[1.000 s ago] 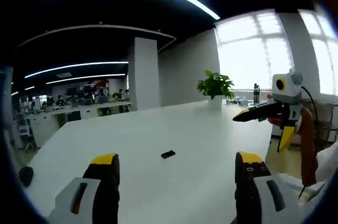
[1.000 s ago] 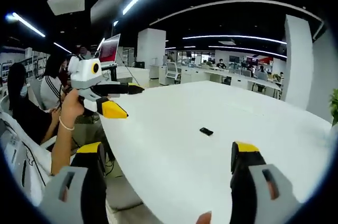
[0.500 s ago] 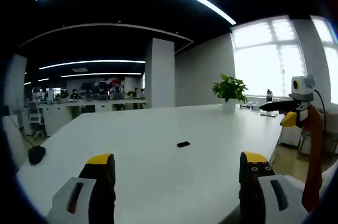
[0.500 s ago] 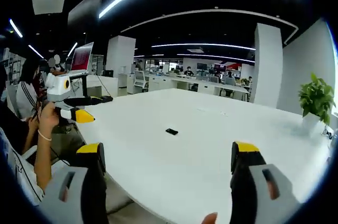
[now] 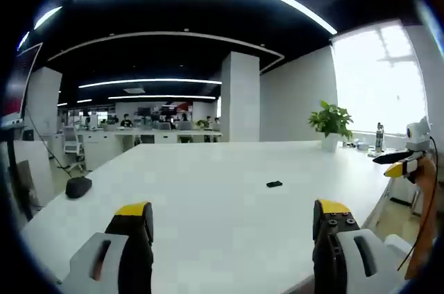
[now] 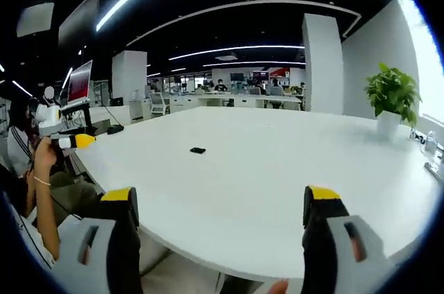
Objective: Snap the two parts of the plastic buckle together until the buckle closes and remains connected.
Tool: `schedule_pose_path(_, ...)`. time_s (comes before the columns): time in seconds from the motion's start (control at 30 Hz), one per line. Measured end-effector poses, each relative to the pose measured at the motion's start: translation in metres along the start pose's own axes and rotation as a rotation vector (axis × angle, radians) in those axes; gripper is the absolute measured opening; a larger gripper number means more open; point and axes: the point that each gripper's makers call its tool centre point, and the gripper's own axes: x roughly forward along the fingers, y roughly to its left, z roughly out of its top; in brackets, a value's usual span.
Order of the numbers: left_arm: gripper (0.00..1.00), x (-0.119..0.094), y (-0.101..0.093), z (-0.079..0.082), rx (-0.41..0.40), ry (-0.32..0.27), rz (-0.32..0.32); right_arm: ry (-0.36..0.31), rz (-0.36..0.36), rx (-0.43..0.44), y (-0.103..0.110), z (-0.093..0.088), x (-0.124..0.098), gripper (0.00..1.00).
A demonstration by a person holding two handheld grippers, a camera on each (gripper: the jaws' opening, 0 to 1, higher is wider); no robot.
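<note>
From where I stood, no writing, label, brand or number could be read on anything there.

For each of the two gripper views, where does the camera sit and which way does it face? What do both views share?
Left gripper view: rides the open left gripper, looking across the white table toward the potted plant; the right gripper and an arm show at the right edge.
Right gripper view: rides the open right gripper, facing the table from another side; the left gripper, held in a hand, shows at left.
Shared: the small black buckle, table and plant.
</note>
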Motion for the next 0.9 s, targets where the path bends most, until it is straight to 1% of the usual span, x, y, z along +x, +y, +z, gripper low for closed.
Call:
schedule_pose_path(0.07, 0.97, -0.004, 0.003, 0.003, -0.004, -0.015, 0.022, 0.003, 0.009, -0.005, 0.002, -0.001, 0.0, 0.99)
schedule_pose_path(0.2, 0.97, -0.007, 0.005, 0.005, 0.009, -0.02, 0.041, 0.018, 0.007, -0.023, 0.005, -0.001, 0.0, 0.99)
schedule_pose_path(0.37, 0.97, -0.008, 0.004, 0.009, 0.008, -0.035, 0.029, 0.009, 0.017, -0.035, 0.01, 0.004, -0.001, 0.98)
schedule_pose_path(0.6, 0.97, -0.007, 0.004, 0.009, 0.021, -0.026, 0.03, -0.002, 0.025, -0.045, 0.016, 0.008, -0.002, 0.97)
schedule_pose_path(0.9, 0.97, -0.004, -0.001, 0.008, 0.037, -0.015, 0.023, 0.002, 0.049, -0.045, 0.02, 0.006, 0.0, 0.96)
